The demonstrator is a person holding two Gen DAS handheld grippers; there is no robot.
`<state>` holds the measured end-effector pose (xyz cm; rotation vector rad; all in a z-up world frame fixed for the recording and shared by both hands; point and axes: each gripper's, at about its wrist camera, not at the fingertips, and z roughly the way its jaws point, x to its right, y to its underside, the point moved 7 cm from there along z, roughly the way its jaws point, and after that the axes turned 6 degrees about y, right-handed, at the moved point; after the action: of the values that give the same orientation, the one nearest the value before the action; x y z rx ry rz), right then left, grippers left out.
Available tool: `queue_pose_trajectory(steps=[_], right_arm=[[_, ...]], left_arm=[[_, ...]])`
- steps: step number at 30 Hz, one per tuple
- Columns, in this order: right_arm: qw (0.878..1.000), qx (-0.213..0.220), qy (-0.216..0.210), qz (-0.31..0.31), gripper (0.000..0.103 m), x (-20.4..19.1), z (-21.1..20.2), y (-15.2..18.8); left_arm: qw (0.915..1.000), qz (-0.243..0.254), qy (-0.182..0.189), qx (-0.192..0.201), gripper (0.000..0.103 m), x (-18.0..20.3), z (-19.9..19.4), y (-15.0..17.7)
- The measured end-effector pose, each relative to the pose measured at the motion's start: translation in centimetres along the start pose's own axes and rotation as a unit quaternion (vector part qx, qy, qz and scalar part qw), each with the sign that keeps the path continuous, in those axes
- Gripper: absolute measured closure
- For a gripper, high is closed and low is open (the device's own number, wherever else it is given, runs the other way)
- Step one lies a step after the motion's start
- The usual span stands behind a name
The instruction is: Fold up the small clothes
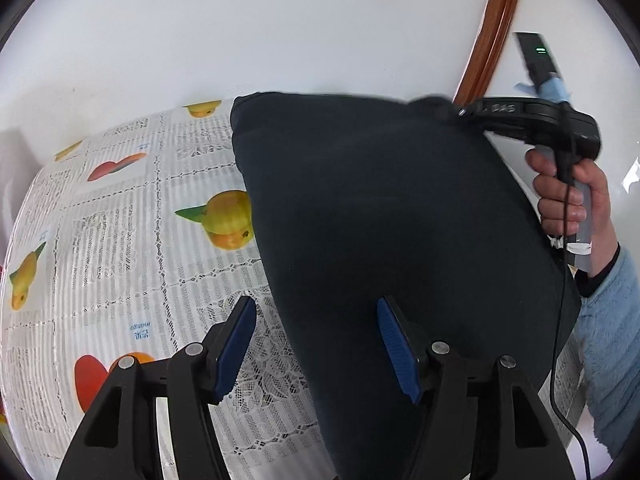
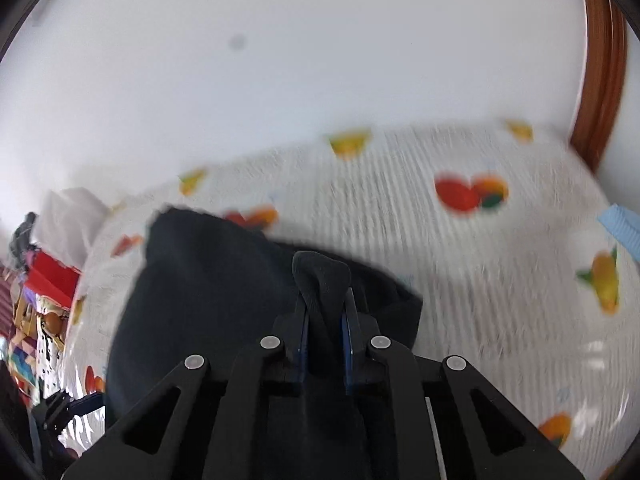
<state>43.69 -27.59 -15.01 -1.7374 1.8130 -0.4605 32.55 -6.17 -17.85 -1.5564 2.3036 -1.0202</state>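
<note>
Setting: plain white wall (image 1: pixel 200 40) behind a surface covered by a white lace-patterned plastic tablecloth printed with mangoes and other fruit (image 1: pixel 120 240); a curved brown wooden frame (image 1: pixel 496 20) stands at the far right edge.

Item 1: dark navy, soft fabric garment (image 1: pixel 400 220). It lies spread over the right half of the surface in the left wrist view, its far right corner lifted off the cloth. In the right wrist view a bunched fold of it stands up between the blue pads.

Item 2: left hand-held gripper (image 1: pixel 316 344), black frame with blue ribbed pads. Jaws apart, nothing clamped; the left pad hangs over bare tablecloth, the right pad over the garment's near edge.

Item 3: right hand-held gripper (image 2: pixel 325 312), same build. Jaws closed tight on the garment's corner. Seen from the left wrist view, a hand (image 1: pixel 568 200) in a light blue fleece sleeve (image 1: pixel 612 340) grips its handle; a black cable (image 1: pixel 560 340) trails down.

Item 4: clutter of colourful things (image 2: pixel 36 300) at the far left edge of the right wrist view, too blurred to tell apart.
</note>
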Motion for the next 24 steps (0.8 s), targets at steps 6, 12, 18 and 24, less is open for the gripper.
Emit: queue_pose_trajectory(steps=[6,12,18,24], right_arm=[[0.999,-0.028,0.001,0.03,0.084,2.5,1.2,1.9],[1.0,-0.007,0.013,0.021,0.065,3.1,-2.2,2.5],[1.0,-0.031,0.004,-0.003,0.077,2.1,-1.5,4.7],[0.999,-0.003,0.045,-0.01,0.09,1.8,-2.8,4.8]], left_arm=[[1.0,-0.004,0.005,-0.004,0.04,-0.1,0.1,-0.1],[1.0,-0.007,0.001,0.002,0.041,-0.1,-0.9,0.2],[0.9996,-0.027,0.001,0.003,0.041,-0.1,-1.7,1.1],[0.9995,-0.022,-0.022,0.005,0.041,0.3,-2.7,1.6]])
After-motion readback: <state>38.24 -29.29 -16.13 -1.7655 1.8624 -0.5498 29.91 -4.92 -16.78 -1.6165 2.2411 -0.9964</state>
